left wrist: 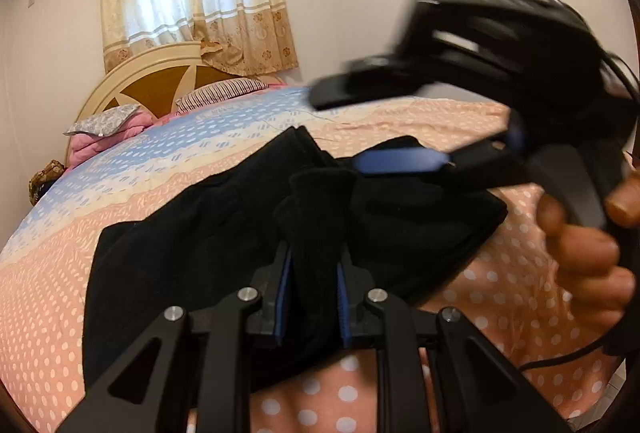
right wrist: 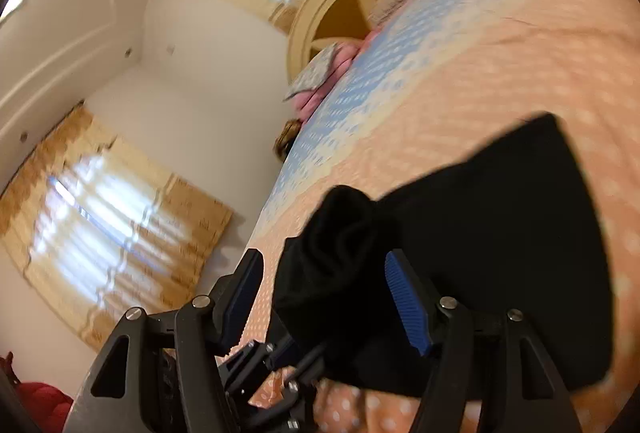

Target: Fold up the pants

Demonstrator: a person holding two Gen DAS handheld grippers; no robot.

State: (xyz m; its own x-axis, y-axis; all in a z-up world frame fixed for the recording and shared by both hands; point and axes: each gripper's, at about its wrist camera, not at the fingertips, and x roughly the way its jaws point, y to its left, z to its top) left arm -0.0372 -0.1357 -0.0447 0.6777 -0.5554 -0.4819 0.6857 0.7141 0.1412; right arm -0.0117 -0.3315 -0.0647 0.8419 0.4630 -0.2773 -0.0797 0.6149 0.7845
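The left tongs (left wrist: 314, 273) pinch a bunched fold of soft black pants (left wrist: 192, 245) on the dotted peach bedspread (left wrist: 48, 293), while the right tongs (right wrist: 324, 297) apparently gape around cloth.

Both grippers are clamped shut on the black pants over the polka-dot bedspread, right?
Not quite. Only the left gripper is clamped on the black pants. The right gripper stands open; the right wrist view shows a gap between its pads and the cloth. The polka-dot bedspread part is right.
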